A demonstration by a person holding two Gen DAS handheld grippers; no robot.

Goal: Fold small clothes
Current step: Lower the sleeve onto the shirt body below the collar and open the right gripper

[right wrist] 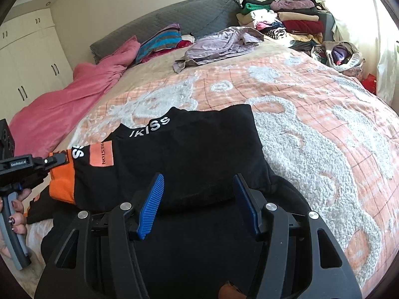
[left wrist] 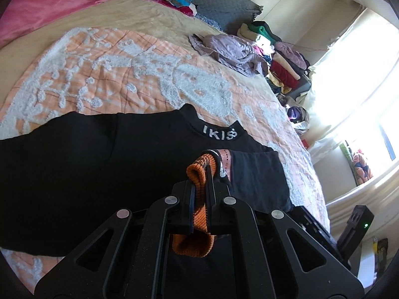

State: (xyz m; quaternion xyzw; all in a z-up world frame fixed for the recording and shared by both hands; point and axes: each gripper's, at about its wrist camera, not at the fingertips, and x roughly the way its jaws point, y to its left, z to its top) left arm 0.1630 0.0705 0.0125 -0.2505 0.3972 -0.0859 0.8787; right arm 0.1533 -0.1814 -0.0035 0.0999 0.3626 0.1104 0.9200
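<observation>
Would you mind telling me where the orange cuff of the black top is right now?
The orange cuff is clamped in the left gripper, above the black top. In the right wrist view it sits at the left edge, beside the orange label.

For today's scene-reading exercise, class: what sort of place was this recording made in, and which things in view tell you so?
Most likely a home bedroom. A large bed with a peach and white bedspread and grey headboard fills the view, white wardrobe doors stand along one wall, and stacked clothes sit at the far corner.

black top point(right wrist: 194, 154): matt cloth | orange cuff point(left wrist: 199, 177): ribbed knit | bedspread point(right wrist: 311, 124): tufted, rough
</observation>
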